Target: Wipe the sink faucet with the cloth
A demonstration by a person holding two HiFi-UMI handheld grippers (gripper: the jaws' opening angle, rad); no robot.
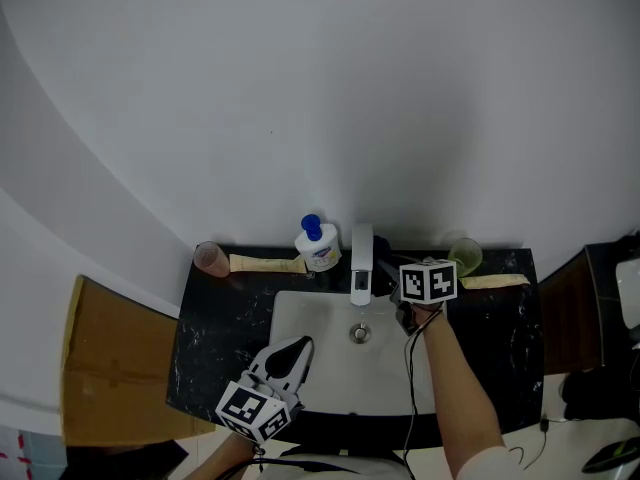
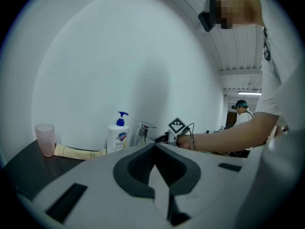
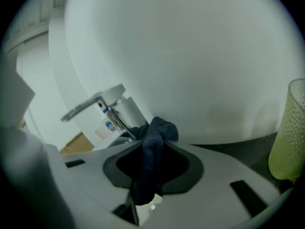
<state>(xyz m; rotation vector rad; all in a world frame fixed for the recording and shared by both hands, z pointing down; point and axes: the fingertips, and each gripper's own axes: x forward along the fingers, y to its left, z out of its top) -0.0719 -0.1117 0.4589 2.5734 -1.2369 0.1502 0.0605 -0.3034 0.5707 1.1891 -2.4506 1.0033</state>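
Note:
A chrome faucet stands at the back of a white sink. My right gripper sits just to the right of the faucet, shut on a dark blue cloth. In the right gripper view the cloth bunches out past the jaws, close to the faucet's base; I cannot tell if it touches. My left gripper hovers over the basin's front left, shut and holding nothing. In the left gripper view its jaws meet, pointing toward the faucet.
On the black counter behind the sink stand a soap pump bottle, a pink cup and a green cup, with a tube beside each cup. A brown box sits at the left. Another person stands far off.

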